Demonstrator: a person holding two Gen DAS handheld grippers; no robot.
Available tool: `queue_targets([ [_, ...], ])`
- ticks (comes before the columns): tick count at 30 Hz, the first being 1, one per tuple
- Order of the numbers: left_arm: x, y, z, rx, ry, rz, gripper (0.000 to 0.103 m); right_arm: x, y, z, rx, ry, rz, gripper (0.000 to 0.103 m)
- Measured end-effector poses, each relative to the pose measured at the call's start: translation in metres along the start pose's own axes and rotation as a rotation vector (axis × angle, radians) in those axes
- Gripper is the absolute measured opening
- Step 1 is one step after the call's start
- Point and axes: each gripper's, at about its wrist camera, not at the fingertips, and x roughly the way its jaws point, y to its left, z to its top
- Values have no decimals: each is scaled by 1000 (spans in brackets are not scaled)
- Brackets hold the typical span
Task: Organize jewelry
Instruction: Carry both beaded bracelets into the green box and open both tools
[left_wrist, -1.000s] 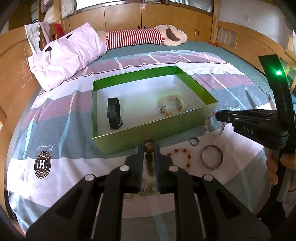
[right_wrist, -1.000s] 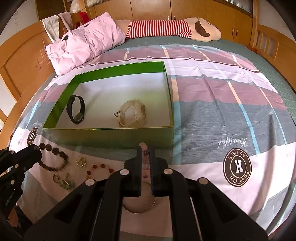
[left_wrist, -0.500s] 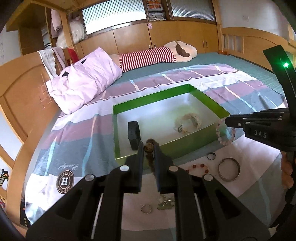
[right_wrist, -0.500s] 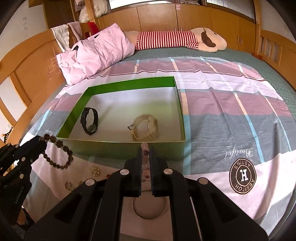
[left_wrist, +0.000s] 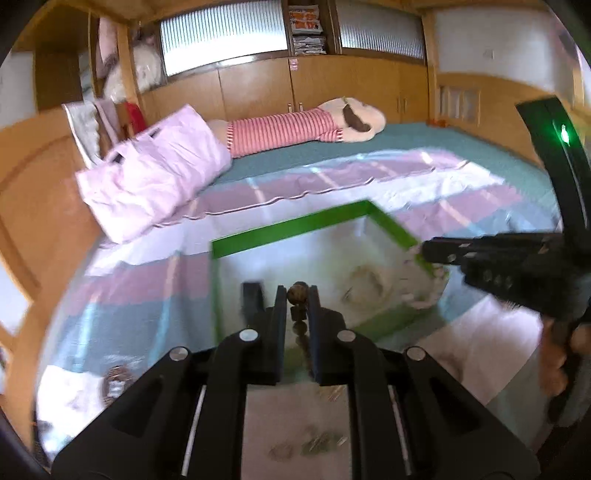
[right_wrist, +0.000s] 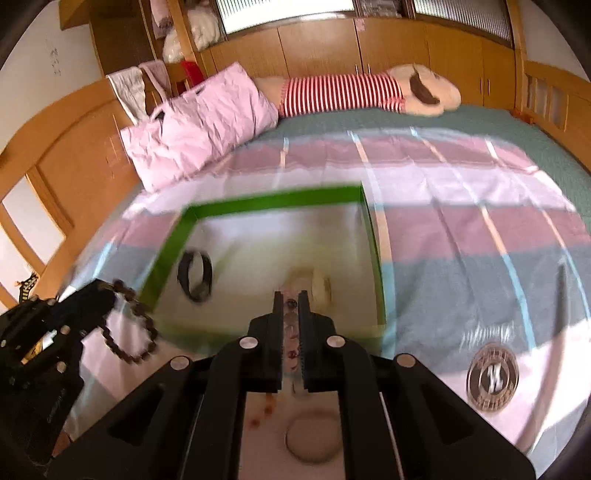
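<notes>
Both grippers have risen and moved forward over the green box (right_wrist: 371, 236) since a moment ago. The left gripper (left_wrist: 297, 295) stays clamped on the dark bead bracelet (right_wrist: 129, 332); the right gripper (right_wrist: 291, 301) stays clamped on the pink bead bracelet (left_wrist: 428, 295).

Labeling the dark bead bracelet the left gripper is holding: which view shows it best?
Right wrist view. There the dark bead bracelet hangs as a nearly full loop from the left gripper, beside the green box. The left wrist view shows only a few beads pinched end-on between its own fingers, the rest hidden.
</notes>
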Motion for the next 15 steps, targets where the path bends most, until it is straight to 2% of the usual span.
queue_targets([
  [3, 29, 9, 14, -38, 28, -39, 11, 16, -4, 14, 1, 5, -17, 7],
  [5, 52, 18, 19, -90, 76, -92, 11, 36, -11, 22, 25, 29, -39, 7],
  [9, 85, 26, 18, -124, 159, -165, 11, 65, -27, 18, 55, 102, -74, 7],
  [11, 97, 27, 15, -144, 206, -227, 11, 74, -34, 12, 68, 139, -99, 7],
  [13, 105, 25, 13, -151, 238, -250, 19, 76, -39, 8, 92, 168, -96, 13],
  [14, 105, 24, 11, -153, 241, -250, 29, 74, -39, 8, 106, 173, -81, 24],
  [15, 103, 23, 11, -157, 241, -253, 33, 70, -41, 9, 125, 171, -61, 32],
])
